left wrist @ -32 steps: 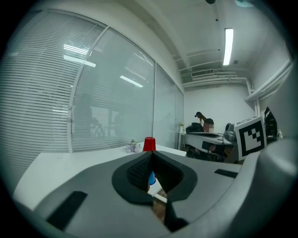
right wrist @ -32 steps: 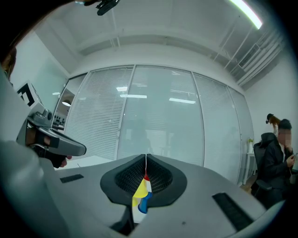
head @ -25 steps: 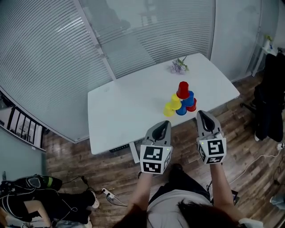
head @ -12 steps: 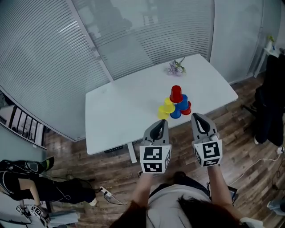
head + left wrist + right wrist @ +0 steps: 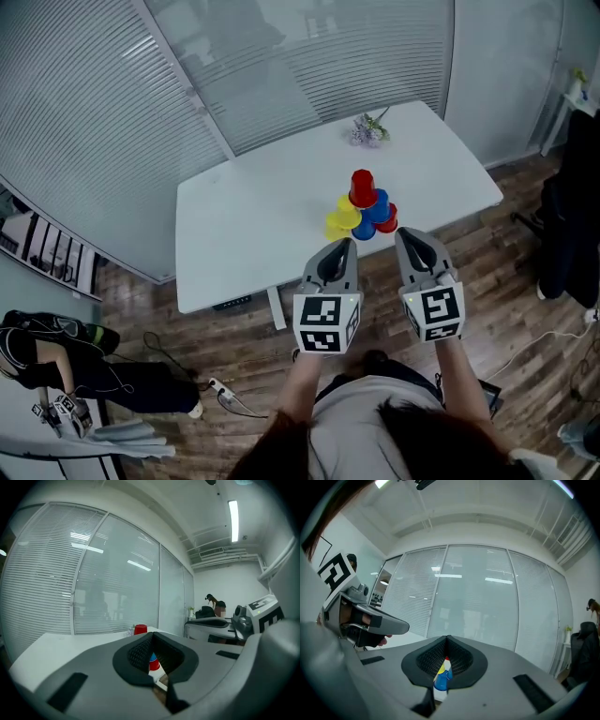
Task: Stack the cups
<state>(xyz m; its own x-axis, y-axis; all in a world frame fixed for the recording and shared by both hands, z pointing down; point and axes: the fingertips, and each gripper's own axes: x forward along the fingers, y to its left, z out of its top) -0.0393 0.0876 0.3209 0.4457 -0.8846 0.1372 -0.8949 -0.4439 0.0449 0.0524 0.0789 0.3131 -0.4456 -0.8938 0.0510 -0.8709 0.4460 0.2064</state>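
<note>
2 clenched, empty tongs: left gripper (image 5: 341, 247), right gripper (image 5: 406, 235), near the cups (image 5: 362, 204) (piled just beyond both tips).

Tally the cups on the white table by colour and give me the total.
Red cups: 2
Yellow cups: 2
Blue cups: 2
Total: 6
</note>
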